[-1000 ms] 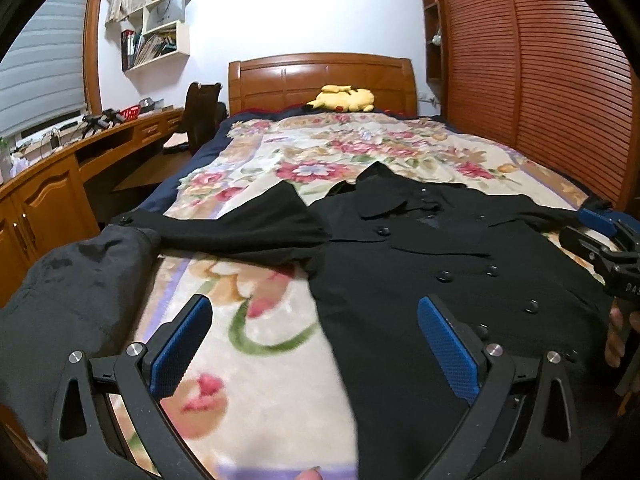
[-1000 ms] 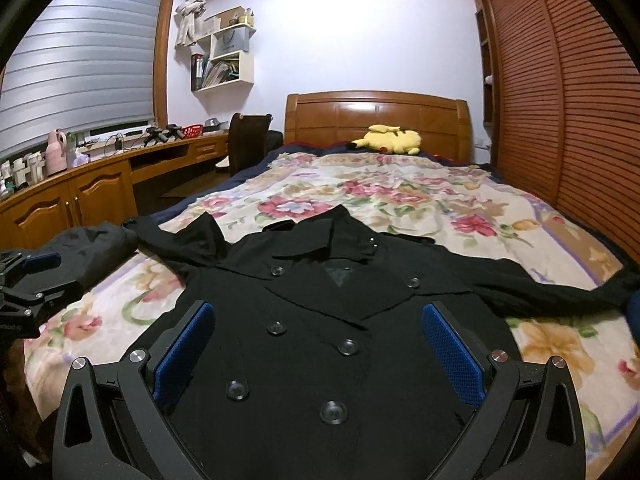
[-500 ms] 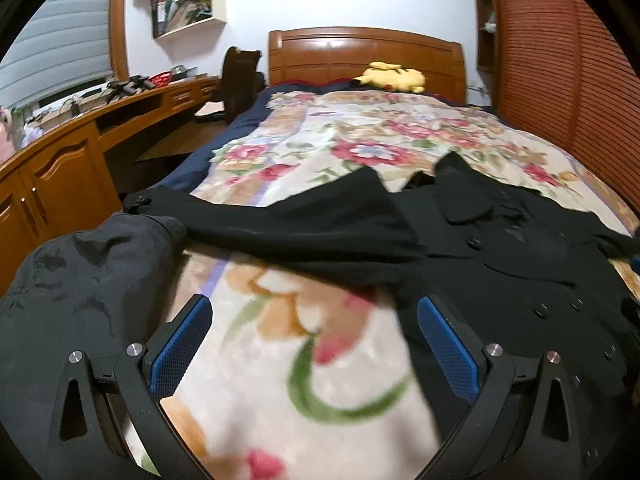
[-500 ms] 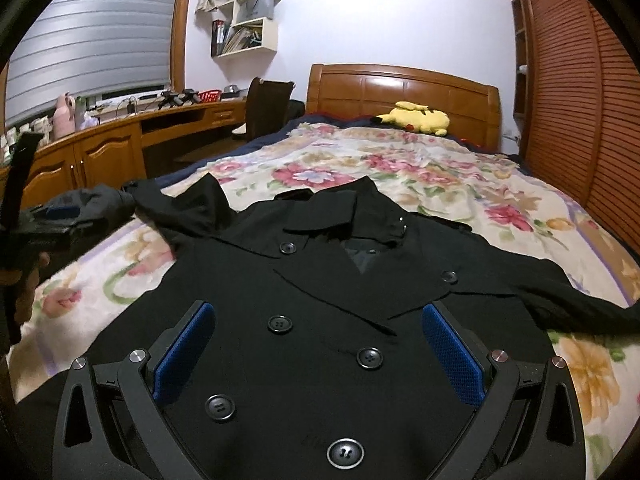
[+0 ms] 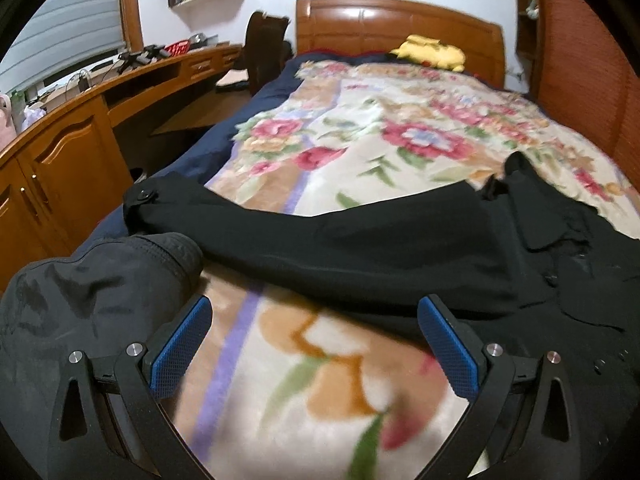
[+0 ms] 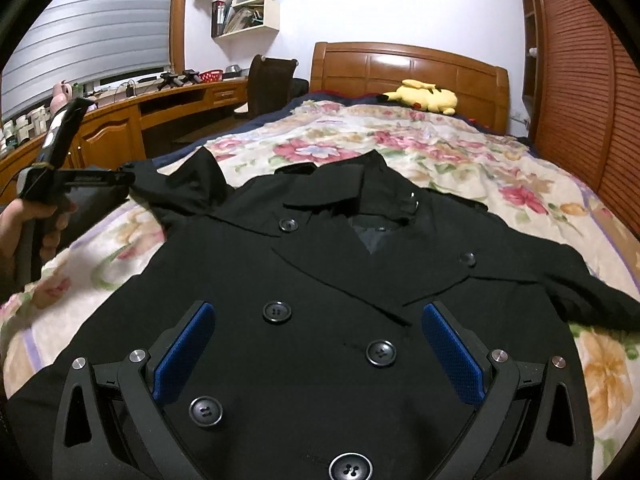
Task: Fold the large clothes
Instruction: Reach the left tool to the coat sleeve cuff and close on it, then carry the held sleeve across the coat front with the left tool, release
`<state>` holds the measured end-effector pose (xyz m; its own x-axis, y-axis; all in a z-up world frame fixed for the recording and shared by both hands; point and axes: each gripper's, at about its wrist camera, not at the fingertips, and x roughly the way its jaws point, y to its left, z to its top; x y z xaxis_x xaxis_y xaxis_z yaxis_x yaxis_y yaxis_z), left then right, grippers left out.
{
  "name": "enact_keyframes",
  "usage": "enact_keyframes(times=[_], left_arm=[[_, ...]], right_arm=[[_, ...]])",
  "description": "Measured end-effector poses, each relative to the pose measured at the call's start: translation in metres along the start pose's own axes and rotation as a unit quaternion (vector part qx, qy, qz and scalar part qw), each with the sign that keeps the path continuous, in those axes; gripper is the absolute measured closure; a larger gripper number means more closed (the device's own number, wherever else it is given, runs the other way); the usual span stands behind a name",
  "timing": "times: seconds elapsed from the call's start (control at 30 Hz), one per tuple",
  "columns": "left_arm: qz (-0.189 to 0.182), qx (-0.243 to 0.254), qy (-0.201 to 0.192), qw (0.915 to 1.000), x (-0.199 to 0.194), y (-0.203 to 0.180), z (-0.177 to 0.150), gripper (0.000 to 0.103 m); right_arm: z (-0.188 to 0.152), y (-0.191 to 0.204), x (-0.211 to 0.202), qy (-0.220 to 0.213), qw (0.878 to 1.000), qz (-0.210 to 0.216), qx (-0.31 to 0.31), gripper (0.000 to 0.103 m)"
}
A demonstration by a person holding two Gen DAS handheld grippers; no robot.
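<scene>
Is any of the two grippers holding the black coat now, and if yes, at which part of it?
Nothing is held. The left gripper is open above the blanket beside the coat's sleeve; the right gripper is open over the coat front.

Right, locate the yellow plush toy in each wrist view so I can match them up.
Left wrist view: yellow plush toy upper right of centre, at the head of the bed.
Right wrist view: yellow plush toy upper right of centre, likewise below the headboard.
Shared landmark: the wooden headboard directly behind it.
</scene>
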<state>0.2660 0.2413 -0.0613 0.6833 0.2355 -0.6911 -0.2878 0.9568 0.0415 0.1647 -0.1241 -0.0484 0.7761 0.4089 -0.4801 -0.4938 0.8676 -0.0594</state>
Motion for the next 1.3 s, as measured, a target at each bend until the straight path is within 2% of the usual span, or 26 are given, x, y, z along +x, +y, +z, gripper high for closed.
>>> enact_keyframes(times=[0.2, 0.3, 0.33, 0.37, 0.63, 0.83, 1.03, 1.1, 1.17, 1.27, 1.3], left_arm=[[-0.018, -0.014, 0.020, 0.9995, 0.029, 0.005, 0.007, 0.003], [-0.029, -0.038, 0.033, 0.9983, 0.044, 0.012, 0.010, 0.022], [-0.031, -0.046, 0.039, 0.9977, 0.050, 0.014, 0.011, 0.032], [-0.030, -0.054, 0.044, 0.9971, 0.055, 0.017, 0.012, 0.038], [0.001, -0.081, 0.069, 0.9943, 0.078, 0.033, 0.015, 0.039], [-0.017, -0.100, 0.095, 0.9902, 0.093, 0.038, 0.006, 0.039], [-0.018, -0.103, 0.110, 0.9884, 0.097, 0.034, 0.002, 0.039], [-0.026, -0.098, 0.111, 0.9886, 0.097, 0.031, 0.000, 0.046], [-0.046, -0.094, 0.113, 0.9881, 0.096, 0.028, -0.002, 0.066], [-0.058, -0.081, 0.114, 0.9885, 0.094, 0.020, -0.001, 0.088], [-0.058, -0.071, 0.109, 0.9898, 0.091, 0.016, 0.000, 0.092]], right_arm=[[0.000, 0.002, 0.011, 0.020, 1.000, 0.004, -0.001, 0.000], [0.001, 0.002, 0.013, 0.026, 1.000, 0.006, 0.000, 0.000], [0.002, 0.002, 0.013, 0.026, 1.000, 0.006, 0.001, 0.000], [0.002, 0.002, 0.013, 0.026, 1.000, 0.008, 0.002, 0.000], [0.000, 0.001, 0.017, 0.036, 0.999, 0.013, 0.001, 0.000], [0.000, 0.002, 0.017, 0.042, 0.999, 0.015, -0.004, 0.000], [0.000, 0.000, 0.017, 0.041, 0.999, 0.015, -0.002, 0.000], [0.000, 0.000, 0.017, 0.041, 0.999, 0.015, -0.002, 0.000], [0.000, 0.000, 0.018, 0.041, 0.999, 0.015, -0.002, 0.000], [0.000, 0.000, 0.017, 0.041, 0.999, 0.015, -0.002, 0.000], [0.000, 0.000, 0.017, 0.041, 0.999, 0.015, -0.002, 0.000]])
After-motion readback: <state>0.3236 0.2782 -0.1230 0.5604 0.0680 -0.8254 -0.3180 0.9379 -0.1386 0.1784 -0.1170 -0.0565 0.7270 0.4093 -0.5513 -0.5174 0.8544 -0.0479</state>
